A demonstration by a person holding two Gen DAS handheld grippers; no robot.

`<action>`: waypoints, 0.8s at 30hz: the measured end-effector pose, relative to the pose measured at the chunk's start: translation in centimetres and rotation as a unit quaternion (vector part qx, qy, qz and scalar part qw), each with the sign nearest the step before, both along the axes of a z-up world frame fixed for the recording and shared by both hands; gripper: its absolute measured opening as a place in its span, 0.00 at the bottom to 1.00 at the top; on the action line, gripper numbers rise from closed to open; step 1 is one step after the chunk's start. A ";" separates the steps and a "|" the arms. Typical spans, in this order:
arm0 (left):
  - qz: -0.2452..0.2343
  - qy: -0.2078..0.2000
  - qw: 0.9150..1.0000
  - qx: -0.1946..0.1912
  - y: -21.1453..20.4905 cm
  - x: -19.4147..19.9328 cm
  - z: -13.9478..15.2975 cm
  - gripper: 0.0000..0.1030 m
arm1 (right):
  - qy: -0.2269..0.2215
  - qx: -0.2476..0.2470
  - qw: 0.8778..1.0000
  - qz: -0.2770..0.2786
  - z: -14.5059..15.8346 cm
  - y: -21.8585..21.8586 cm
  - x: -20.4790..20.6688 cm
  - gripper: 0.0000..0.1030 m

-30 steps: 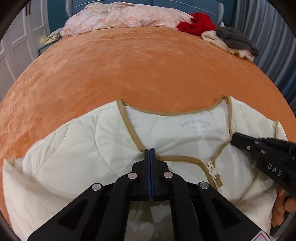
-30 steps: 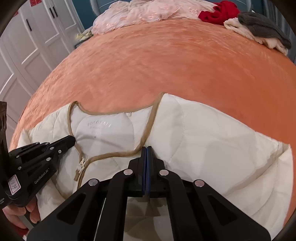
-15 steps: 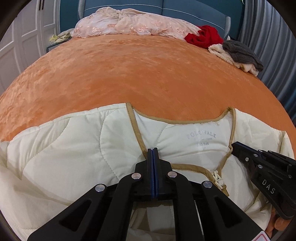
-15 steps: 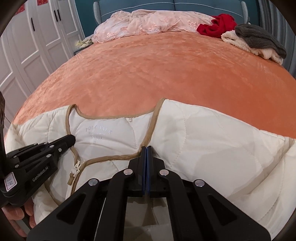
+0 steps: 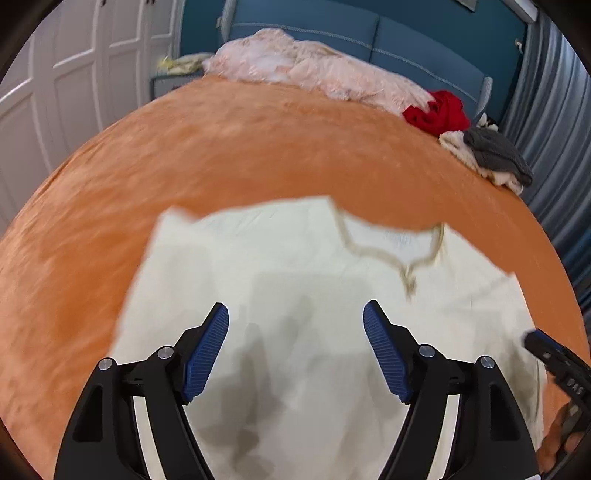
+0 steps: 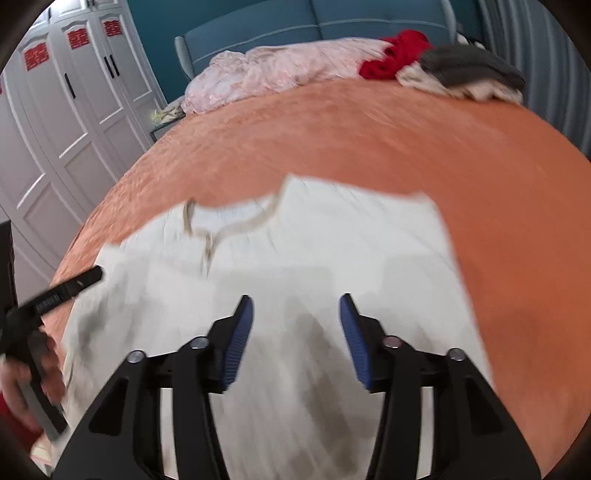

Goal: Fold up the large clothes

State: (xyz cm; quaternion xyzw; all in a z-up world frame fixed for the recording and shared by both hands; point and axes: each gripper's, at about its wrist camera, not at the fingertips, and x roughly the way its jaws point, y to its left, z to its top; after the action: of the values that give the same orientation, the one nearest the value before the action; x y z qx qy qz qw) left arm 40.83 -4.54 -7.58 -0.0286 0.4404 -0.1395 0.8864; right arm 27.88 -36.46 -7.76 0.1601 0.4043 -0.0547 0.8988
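Observation:
A cream quilted jacket (image 5: 295, 266) with tan neckline trim lies flat on the orange bed cover (image 5: 221, 147), blurred by motion. In the right wrist view the same jacket (image 6: 332, 240) fills the lower middle. My left gripper (image 5: 295, 317) hangs above the jacket with its jaws opening and nothing between the blue pads. My right gripper (image 6: 296, 308) is likewise above the jacket, jaws opening, nothing held. Each gripper shows at the edge of the other's view, the right gripper (image 5: 554, 365) at the right and the left gripper (image 6: 55, 295) at the left with a hand on it.
Along the far end of the bed lie a pink lacy garment (image 5: 314, 74), a red garment (image 5: 439, 112) and a grey and cream pile (image 5: 491, 158). A blue headboard (image 5: 369, 33) stands behind. White wardrobe doors (image 6: 55, 122) line the left, grey curtains (image 5: 554, 92) the right.
Both grippers have let go of the jacket's neckline, opened, and pulled back and up. The jacket now lies spread on the bed, further from both cameras.

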 end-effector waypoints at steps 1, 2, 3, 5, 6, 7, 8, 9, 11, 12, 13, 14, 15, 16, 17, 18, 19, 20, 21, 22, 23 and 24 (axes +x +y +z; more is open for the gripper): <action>0.003 0.008 1.000 0.001 1.7 -1.7 0.3 0.71 | 0.003 -0.001 1.000 -0.005 0.3 -0.3 -1.8 0.56; 0.006 0.016 1.000 0.001 3.3 -3.2 0.4 0.72 | 0.010 -0.003 1.000 -0.016 0.6 -1.0 -5.2 0.60; 0.010 0.022 1.000 0.000 4.3 -4.2 0.5 0.72 | 0.016 -0.002 1.000 -0.023 0.7 -1.4 -7.4 0.62; 0.027 0.040 0.999 0.001 7.7 -7.4 0.5 0.73 | 0.038 0.005 0.998 -0.041 0.3 -2.3 -12.6 0.67; 0.034 0.049 0.998 0.003 9.2 -8.9 0.3 0.73 | 0.048 0.010 0.998 -0.050 -0.1 -2.6 -14.7 0.69; 0.044 0.063 0.997 0.006 11.3 -10.9 0.0 0.73 | 0.058 0.018 0.997 -0.057 -0.4 -3.0 -16.6 0.70; 0.052 0.073 0.996 0.006 12.5 -12.2 -0.3 0.73 | 0.072 0.027 0.995 -0.066 -1.1 -3.3 -19.0 0.70; 0.059 0.083 0.995 0.003 13.4 -13.2 -0.6 0.73 | 0.085 0.035 0.993 -0.076 -1.7 -3.5 -21.0 0.70; 0.077 0.111 0.991 -0.013 16.2 -15.8 -1.7 0.73 | 0.106 0.058 0.989 -0.089 -3.1 -3.7 -24.5 0.70; 0.086 0.126 0.988 -0.024 17.1 -16.8 -2.3 0.73 | 0.116 0.070 0.986 -0.094 -3.7 -3.5 -25.9 0.70; 0.095 0.144 0.984 -0.039 18.1 -18.1 -3.0 0.73 | 0.122 0.084 0.984 -0.098 -4.3 -3.4 -27.0 0.70; 0.099 0.154 0.982 -0.054 18.6 -19.0 -3.5 0.73 | 0.121 0.101 0.982 -0.100 -4.6 -3.3 -27.7 0.70; 0.102 0.167 0.978 -0.076 19.2 -20.0 -4.2 0.73 | 0.118 0.120 0.980 -0.104 -5.0 -3.2 -28.4 0.70; 0.104 0.171 0.976 -0.088 19.3 -20.8 -4.5 0.73 | 0.115 0.130 0.979 -0.107 -5.2 -3.0 -28.8 0.70; 0.106 0.167 0.976 -0.095 19.3 -21.3 -4.5 0.73 | 0.107 0.143 0.978 -0.109 -5.3 -2.7 -29.0 0.71; 0.104 0.160 0.977 -0.094 19.1 -21.8 -4.4 0.73 | 0.100 0.154 0.977 -0.111 -5.4 -2.4 -28.9 0.71; 0.096 0.157 0.979 -0.092 18.6 -22.2 -4.3 0.73 | 0.097 0.161 0.976 -0.114 -5.5 -2.3 -28.8 0.71; 0.085 0.158 0.979 -0.097 18.2 -22.3 -4.3 0.73 | 0.092 0.176 0.973 -0.117 -5.7 -2.2 -28.5 0.71; 0.079 0.160 0.979 -0.100 17.9 -22.5 -4.3 0.73 | 0.086 0.192 0.970 -0.118 -5.8 -2.1 -28.3 0.71; 0.072 0.162 0.979 -0.100 17.4 -22.7 -4.3 0.73 | 0.082 0.208 0.967 -0.124 -5.9 -2.0 -28.1 0.71; 0.067 0.162 0.980 -0.098 16.9 -22.8 -4.2 0.71 | 0.078 0.221 0.964 -0.126 -6.0 -2.0 -28.1 0.70; 0.062 0.160 0.981 -0.095 16.5 -22.9 -4.1 0.68 | 0.074 0.229 0.962 -0.128 -6.1 -1.9 -28.0 0.67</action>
State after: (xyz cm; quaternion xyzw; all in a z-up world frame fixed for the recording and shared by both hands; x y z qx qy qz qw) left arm 17.96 12.00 -11.72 -0.1618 0.5589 -0.1187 0.8046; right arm -0.16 -38.31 -13.89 0.4074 0.4477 -0.0868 0.7913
